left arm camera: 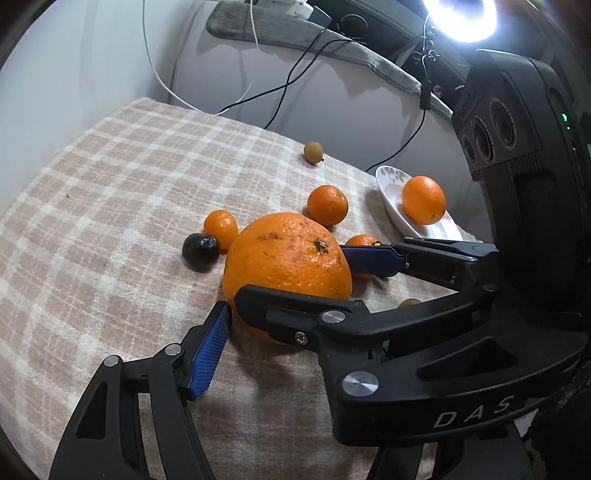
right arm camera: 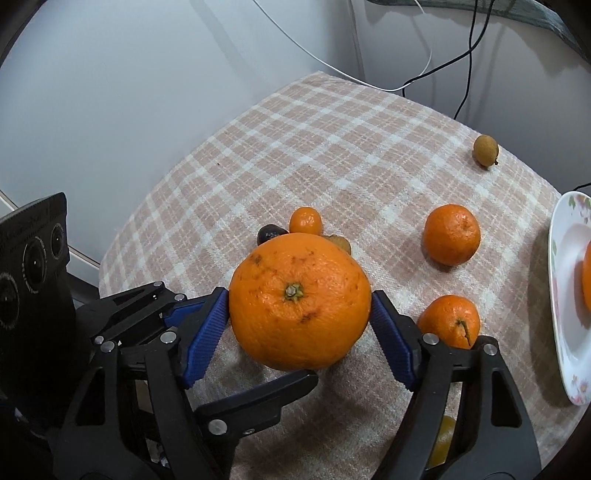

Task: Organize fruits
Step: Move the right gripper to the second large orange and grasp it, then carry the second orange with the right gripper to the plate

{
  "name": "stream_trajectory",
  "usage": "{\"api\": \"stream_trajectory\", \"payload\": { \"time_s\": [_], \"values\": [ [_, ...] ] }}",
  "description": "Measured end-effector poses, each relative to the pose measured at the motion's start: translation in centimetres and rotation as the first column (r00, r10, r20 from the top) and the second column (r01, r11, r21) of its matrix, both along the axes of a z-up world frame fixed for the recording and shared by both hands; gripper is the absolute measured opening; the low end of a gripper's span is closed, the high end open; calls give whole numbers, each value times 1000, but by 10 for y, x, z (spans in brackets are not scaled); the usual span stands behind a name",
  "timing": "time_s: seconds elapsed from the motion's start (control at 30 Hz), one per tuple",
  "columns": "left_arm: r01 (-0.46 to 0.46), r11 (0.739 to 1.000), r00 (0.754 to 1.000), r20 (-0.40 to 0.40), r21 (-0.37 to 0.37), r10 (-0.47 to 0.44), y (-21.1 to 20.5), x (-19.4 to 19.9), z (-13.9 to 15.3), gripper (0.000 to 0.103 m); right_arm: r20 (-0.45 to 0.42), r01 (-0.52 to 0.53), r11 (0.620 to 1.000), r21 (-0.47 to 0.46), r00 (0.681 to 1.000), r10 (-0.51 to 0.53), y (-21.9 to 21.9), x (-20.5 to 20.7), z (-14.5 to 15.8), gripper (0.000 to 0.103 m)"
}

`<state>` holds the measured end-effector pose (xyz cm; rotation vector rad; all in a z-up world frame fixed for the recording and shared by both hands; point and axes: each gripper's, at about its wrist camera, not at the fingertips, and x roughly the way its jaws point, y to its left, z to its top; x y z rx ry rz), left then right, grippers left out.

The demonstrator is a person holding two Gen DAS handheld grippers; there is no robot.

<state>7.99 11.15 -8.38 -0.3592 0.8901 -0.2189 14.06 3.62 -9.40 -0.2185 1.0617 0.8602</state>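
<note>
A large orange (left arm camera: 288,254) (right arm camera: 299,299) sits in the middle of the checked cloth. My right gripper (right arm camera: 299,317) has its blue pads (right arm camera: 207,332) against both sides of it. In the left wrist view the right gripper (left arm camera: 291,284) spans the orange. My left gripper's blue pad (left arm camera: 208,350) stands just beside the orange's near-left side; only this one finger shows, and it grips nothing. Small oranges (right arm camera: 451,234) (right arm camera: 450,320) (right arm camera: 305,220) and a dark plum (left arm camera: 200,250) lie around. A white plate (left arm camera: 413,218) holds one orange (left arm camera: 423,200).
A small brown fruit (right arm camera: 486,149) lies near the cloth's far edge. The plate (right arm camera: 570,295) is at the right edge. Cables (left arm camera: 288,81) hang against the wall behind. A ring light (left arm camera: 460,16) shines at upper right. A yellowish fruit (right arm camera: 441,439) lies under the right gripper.
</note>
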Motion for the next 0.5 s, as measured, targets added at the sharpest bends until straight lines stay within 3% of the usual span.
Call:
{"api": "stream_trajectory", "payload": {
  "time_s": [0.5],
  "values": [
    [28, 998, 996, 80, 48, -32, -19, 1, 27, 63, 22, 57, 995, 83, 998, -59, -26, -5, 24, 78]
  ]
}}
